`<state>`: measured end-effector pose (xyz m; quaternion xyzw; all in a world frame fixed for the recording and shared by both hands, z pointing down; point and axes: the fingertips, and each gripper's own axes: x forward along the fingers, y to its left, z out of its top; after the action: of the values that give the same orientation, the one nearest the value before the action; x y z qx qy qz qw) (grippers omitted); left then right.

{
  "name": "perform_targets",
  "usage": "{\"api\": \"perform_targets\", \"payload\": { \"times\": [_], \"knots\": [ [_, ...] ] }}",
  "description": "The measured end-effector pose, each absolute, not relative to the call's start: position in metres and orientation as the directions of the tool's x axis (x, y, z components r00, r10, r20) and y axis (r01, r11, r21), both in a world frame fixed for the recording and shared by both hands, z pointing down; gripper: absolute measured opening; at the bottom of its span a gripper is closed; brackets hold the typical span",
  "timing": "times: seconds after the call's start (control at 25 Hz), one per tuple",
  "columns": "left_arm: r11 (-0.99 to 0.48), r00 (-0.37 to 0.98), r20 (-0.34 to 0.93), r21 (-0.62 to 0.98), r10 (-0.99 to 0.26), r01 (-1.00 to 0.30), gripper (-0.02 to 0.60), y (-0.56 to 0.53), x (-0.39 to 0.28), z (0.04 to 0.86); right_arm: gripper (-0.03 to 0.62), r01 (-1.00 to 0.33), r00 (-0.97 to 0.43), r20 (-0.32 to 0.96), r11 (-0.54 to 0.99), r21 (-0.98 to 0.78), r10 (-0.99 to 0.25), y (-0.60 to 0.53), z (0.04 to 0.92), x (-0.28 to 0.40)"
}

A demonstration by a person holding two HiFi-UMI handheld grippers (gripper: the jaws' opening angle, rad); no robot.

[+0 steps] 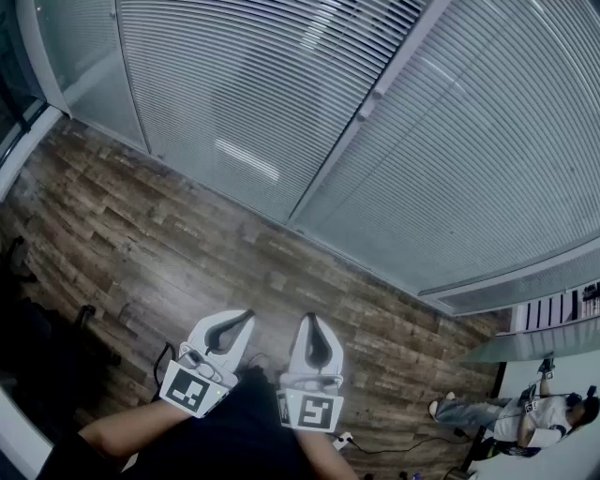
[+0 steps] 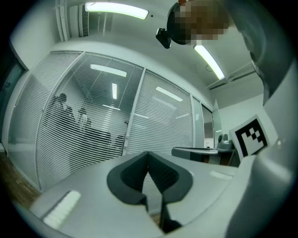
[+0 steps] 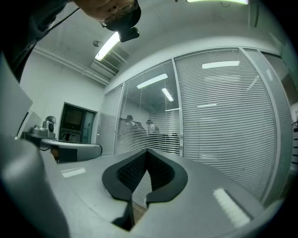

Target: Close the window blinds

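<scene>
Window blinds (image 1: 253, 112) ahead, spanning glass wall; floor (image 1: 141, 253) before them. Frame post (image 1: 361, 117) between left and right blind panels. Left hand-held gripper (image 1: 247, 316) and right hand-held gripper (image 1: 309, 319) side by side over floor, well apart from blinds. Person (image 1: 511, 412) far right. Tabletop (image 1: 534, 342) just above person in head view, near right end of blinds. Cable (image 1: 375, 448) on floor between right hand-held gripper and person.

A dark wood-plank floor (image 1: 141, 234) meets a glass wall (image 1: 216, 103) split by pale posts (image 1: 361, 105), 2 strip lights (image 2: 116, 8) glow on the white ceiling (image 2: 153, 56), and a curved desk (image 3: 70, 149) stands aside.
</scene>
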<state>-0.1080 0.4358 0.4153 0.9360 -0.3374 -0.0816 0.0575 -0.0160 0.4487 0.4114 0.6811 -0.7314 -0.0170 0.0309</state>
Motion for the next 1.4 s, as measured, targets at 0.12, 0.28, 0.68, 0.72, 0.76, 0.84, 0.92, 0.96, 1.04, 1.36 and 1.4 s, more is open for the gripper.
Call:
{"api": "perform_targets", "payload": {
  "times": [0.12,0.28,0.68,0.72,0.76,0.84,0.92,0.96,1.04,1.36,1.4],
  "knots": [
    [-0.753,0.748,-0.108,0.176,-0.655,-0.634,-0.002,0.429,-0.127,0.418,0.0,-0.996,-0.07,0.025,0.071,0.046,-0.997,0.45,0.415,-0.03],
    [-0.727,0.723,-0.097,0.166,-0.684,-0.666,-0.002,0.421,-0.155,0.42,0.002,-0.999,-0.049,-0.01,0.049,-0.001,-0.999,0.457,0.414,-0.042],
    [-0.816,0.809,-0.117,0.145,-0.576,-0.56,-0.002,0.444,-0.18,0.416,0.002,-0.999,0.049,0.039,-0.048,0.014,-0.998,0.484,0.428,-0.077],
    [-0.819,0.813,-0.115,0.144,-0.571,-0.555,-0.002,0.444,-0.184,0.419,0.002,-0.998,0.066,0.043,-0.065,0.017,-0.997,0.486,0.431,-0.079],
    [-0.823,0.818,-0.109,0.137,-0.565,-0.551,-0.002,0.443,-0.187,0.422,0.002,-0.996,0.085,0.044,-0.084,0.019,-0.995,0.488,0.433,-0.08],
    [-0.834,0.828,-0.103,0.121,-0.55,-0.539,-0.002,0.441,-0.191,0.425,0.002,-0.992,0.122,0.045,-0.121,0.023,-0.992,0.487,0.437,-0.081],
    [-0.847,0.841,-0.109,0.106,-0.53,-0.521,-0.002,0.439,-0.192,0.426,0.002,-0.99,0.142,0.043,-0.141,0.027,-0.989,0.487,0.436,-0.083],
    [-0.857,0.851,-0.102,0.084,-0.515,-0.509,-0.002,0.44,-0.191,0.428,0.002,-0.989,0.147,0.044,-0.145,0.03,-0.988,0.487,0.435,-0.084],
    [-0.865,0.86,-0.092,0.081,-0.501,-0.495,-0.002,0.438,-0.189,0.429,0.002,-0.988,0.151,0.057,-0.149,0.03,-0.987,0.487,0.436,-0.086],
    [-0.83,0.832,-0.083,0.17,-0.549,-0.531,-0.002,0.405,-0.18,0.437,0.002,-0.987,0.159,0.06,-0.159,0.0,-0.986,0.454,0.44,-0.066],
    [-0.824,0.825,-0.083,0.168,-0.558,-0.541,-0.002,0.397,-0.178,0.435,0.002,-0.987,0.163,0.047,-0.163,0.004,-0.986,0.448,0.436,-0.059]
  ]
}}
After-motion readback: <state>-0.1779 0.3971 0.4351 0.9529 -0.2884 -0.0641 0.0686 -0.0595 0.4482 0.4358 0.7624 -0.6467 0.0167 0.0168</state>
